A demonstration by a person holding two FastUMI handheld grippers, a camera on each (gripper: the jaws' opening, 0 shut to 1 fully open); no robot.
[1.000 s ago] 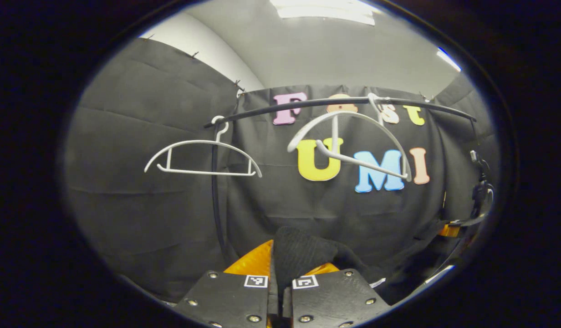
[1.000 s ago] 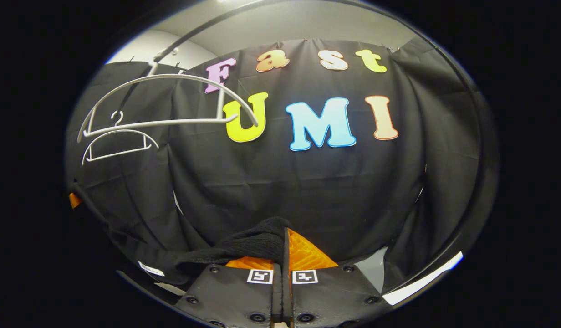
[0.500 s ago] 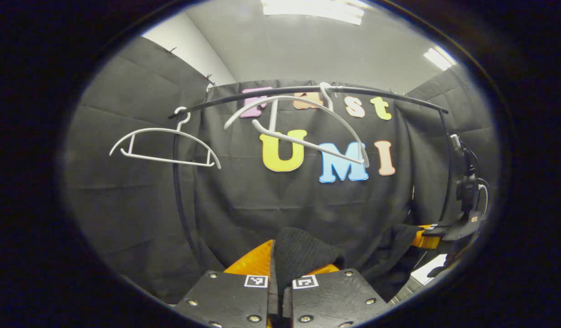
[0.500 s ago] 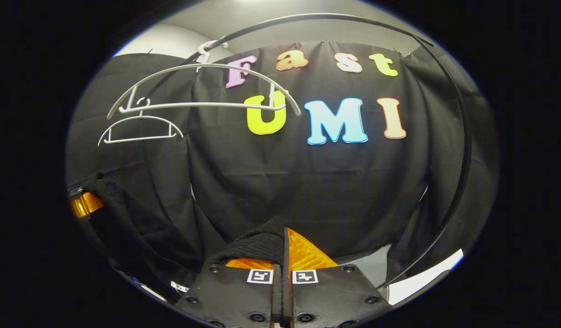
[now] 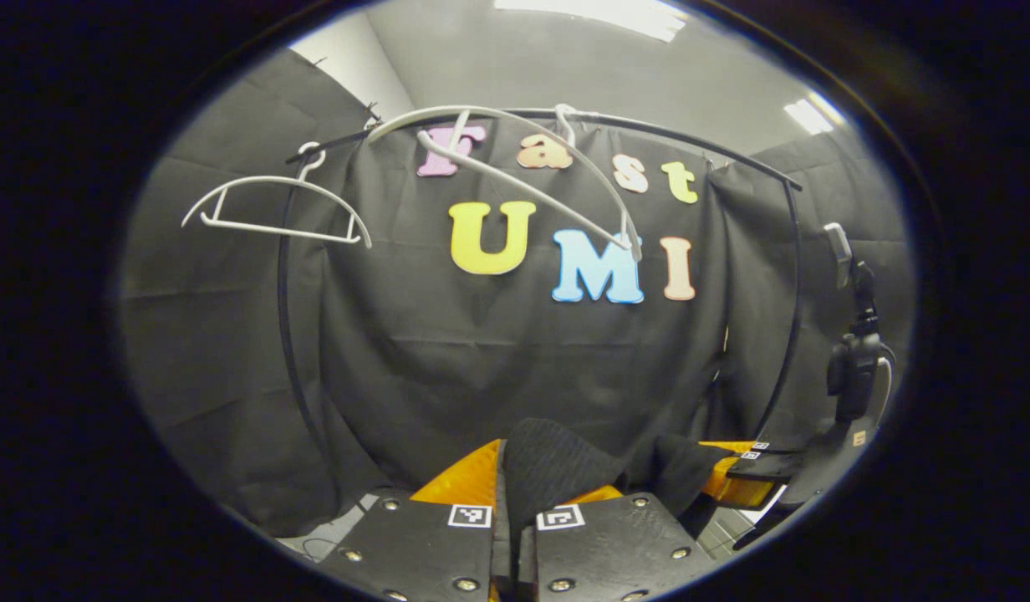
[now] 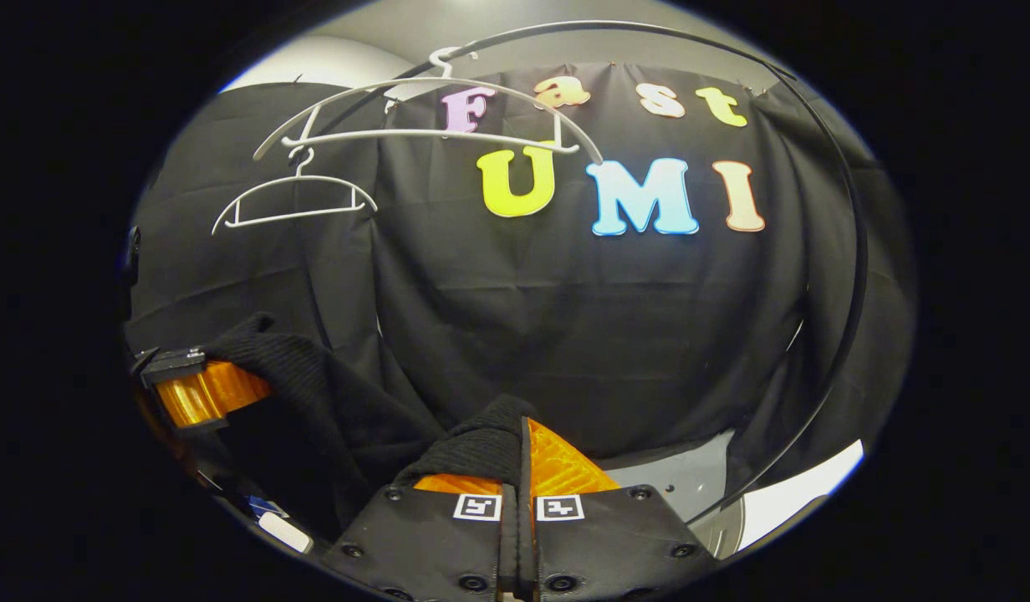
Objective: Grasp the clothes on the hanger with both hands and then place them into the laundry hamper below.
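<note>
- Left gripper and right gripper each clamp the black garment, which spans sideways between them.
- Both hangers hang bare above (hamper presumably beneath).

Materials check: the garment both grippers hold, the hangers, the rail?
Black garment: looks like ribbed knit, matte, fine ridges at the pinch.
White hangers: likely moulded plastic, smooth, thick rounded arms.
Rail: thin black tube, probably painted metal; faint sheen.

Left gripper and right gripper — jaws clamped on black knit; level.
</note>
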